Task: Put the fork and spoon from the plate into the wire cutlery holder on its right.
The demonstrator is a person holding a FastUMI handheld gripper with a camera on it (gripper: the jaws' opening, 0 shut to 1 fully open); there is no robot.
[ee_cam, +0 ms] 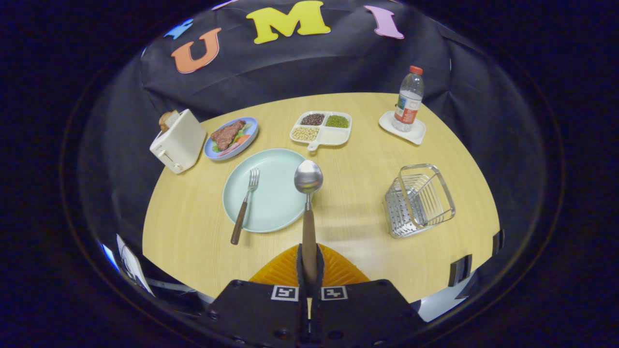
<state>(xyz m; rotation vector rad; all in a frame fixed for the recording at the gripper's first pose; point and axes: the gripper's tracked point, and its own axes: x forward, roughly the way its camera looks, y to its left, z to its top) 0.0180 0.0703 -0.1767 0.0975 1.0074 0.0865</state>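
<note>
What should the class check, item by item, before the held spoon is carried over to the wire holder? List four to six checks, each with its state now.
1. Grip: the gripper has both fingers closed on the wooden handle of the spoon: ok.
2. Spoon lifted off the plate: cannot tell; its bowl shows over the plate's rim.
3. Wire cutlery holder upright, opening free, right of the plate: ok.
4. Path from the spoon to the holder: bare table between them: ok.
5. Fork lies on the plate, handle over the rim, apart from the spoon: ok.
6. Bottle stands beyond the holder, off the path: ok.
</note>
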